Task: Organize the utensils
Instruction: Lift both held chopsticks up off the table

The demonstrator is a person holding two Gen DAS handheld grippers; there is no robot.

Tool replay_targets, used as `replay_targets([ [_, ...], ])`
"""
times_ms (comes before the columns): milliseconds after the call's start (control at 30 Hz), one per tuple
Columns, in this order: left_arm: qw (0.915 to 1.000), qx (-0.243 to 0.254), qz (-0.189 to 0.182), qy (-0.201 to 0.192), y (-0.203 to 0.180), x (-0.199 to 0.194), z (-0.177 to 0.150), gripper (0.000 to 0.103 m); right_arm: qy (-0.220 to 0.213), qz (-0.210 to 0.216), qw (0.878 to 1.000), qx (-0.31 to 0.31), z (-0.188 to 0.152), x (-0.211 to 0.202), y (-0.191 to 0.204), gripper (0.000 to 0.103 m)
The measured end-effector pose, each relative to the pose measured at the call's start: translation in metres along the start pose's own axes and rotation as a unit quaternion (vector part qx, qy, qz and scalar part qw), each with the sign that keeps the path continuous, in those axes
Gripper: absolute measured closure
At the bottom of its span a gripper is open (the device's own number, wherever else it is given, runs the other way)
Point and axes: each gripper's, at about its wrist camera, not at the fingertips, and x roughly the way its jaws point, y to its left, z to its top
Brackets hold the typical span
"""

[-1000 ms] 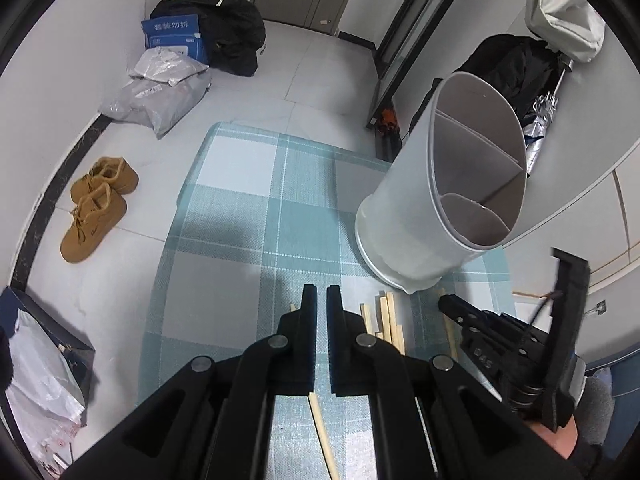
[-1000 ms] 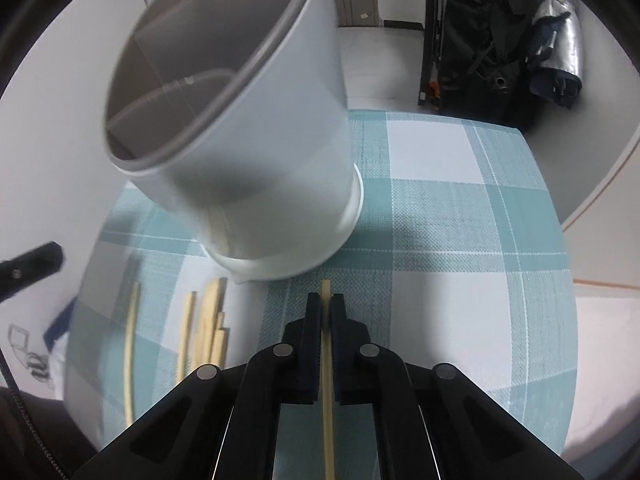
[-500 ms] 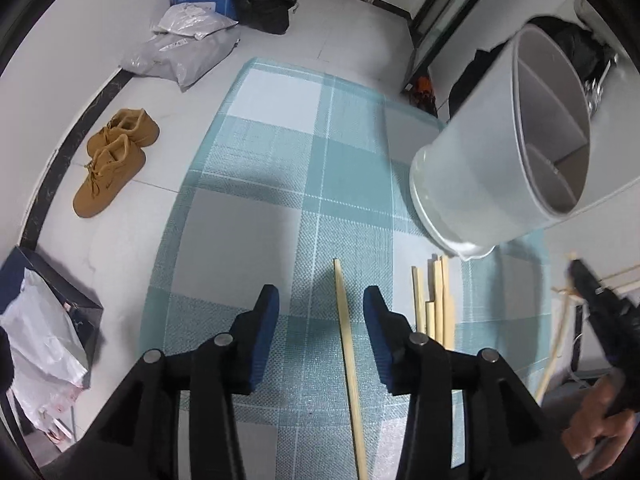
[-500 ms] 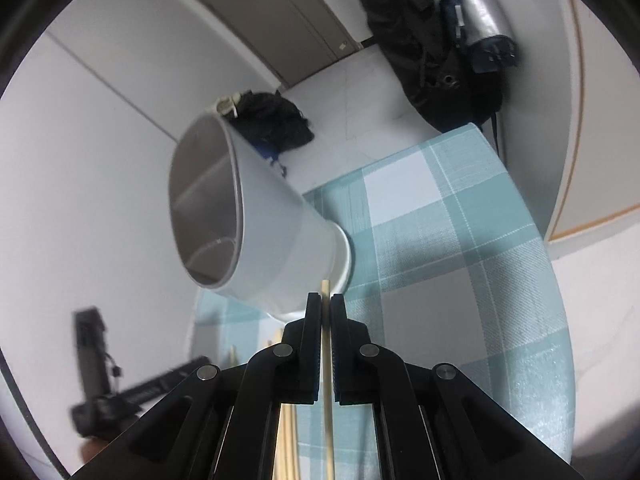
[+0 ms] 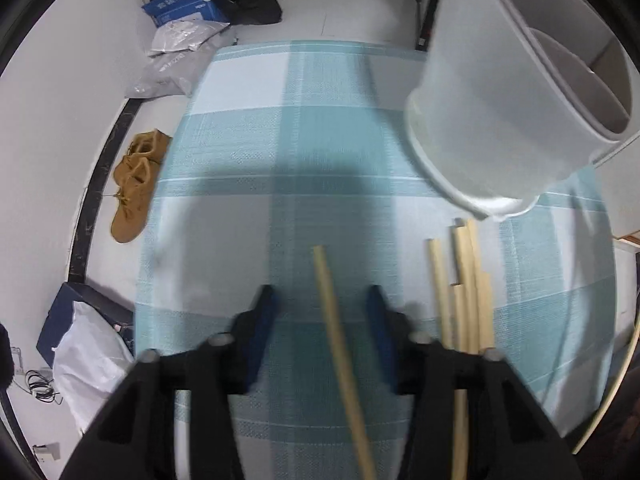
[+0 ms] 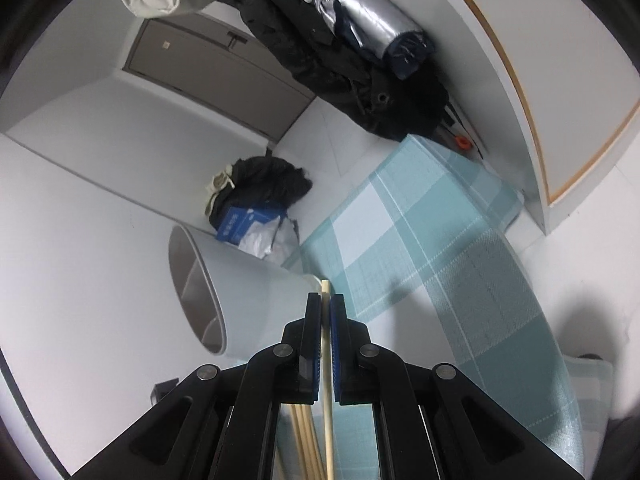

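My left gripper (image 5: 322, 300) is open above the teal checked tablecloth (image 5: 304, 152). A single wooden chopstick (image 5: 340, 344) lies on the cloth between its fingers, untouched. Several more chopsticks (image 5: 468, 292) lie in a bundle to the right. The white divided utensil holder (image 5: 500, 120) stands at the back right. My right gripper (image 6: 326, 304) is shut on a chopstick (image 6: 327, 360) and holds it lifted, tip near the holder's base (image 6: 256, 300). More chopsticks (image 6: 306, 440) show on the cloth below.
Brown shoes (image 5: 134, 184), plastic bags (image 5: 180, 56) and a blue box (image 5: 184, 6) lie on the floor left of the table. Dark coats (image 6: 352, 60) hang on the far wall by a door (image 6: 208, 72).
My left gripper opened, let go of its chopstick and drew back. My right gripper lifted its chopstick off the cloth and tilted upward, so the holder now sits lower left in its view.
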Motion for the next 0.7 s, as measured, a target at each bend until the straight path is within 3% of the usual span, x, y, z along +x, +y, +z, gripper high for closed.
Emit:
replay_targets([
  [33,1.0000,-0.002,0.000,0.005,-0.002,0.000,0.001,0.082,-0.006,0.000,1.000,-0.005,0.001,-0.002,0.001,0.099],
  [100,0.9999,-0.005,-0.002,0.008,-0.004,0.001,0.003,0.101,-0.018,0.002,1.000,-0.010,0.003,-0.006,0.003,0.099],
  [333,0.9999,-0.006,-0.003,-0.014,-0.009,-0.007,0.003,0.101,-0.044,0.010,0.997,-0.063,0.002,-0.016,0.022,0.099],
  [500,0.9945,-0.011,-0.027,-0.100,-0.007,-0.051,-0.007,0.101,-0.066,0.038,0.988,-0.133,-0.012,-0.029,0.047,0.099],
  [600,0.9809,0.002,-0.040,-0.191,-0.007,-0.089,-0.025,0.101,-0.087,0.061,0.972,-0.208,-0.029,-0.044,0.073,0.099],
  [700,0.9701,0.011,-0.053,-0.236,-0.008,-0.114,-0.041,0.101,-0.090,0.064,0.959,-0.260,-0.045,-0.048,0.091,0.099],
])
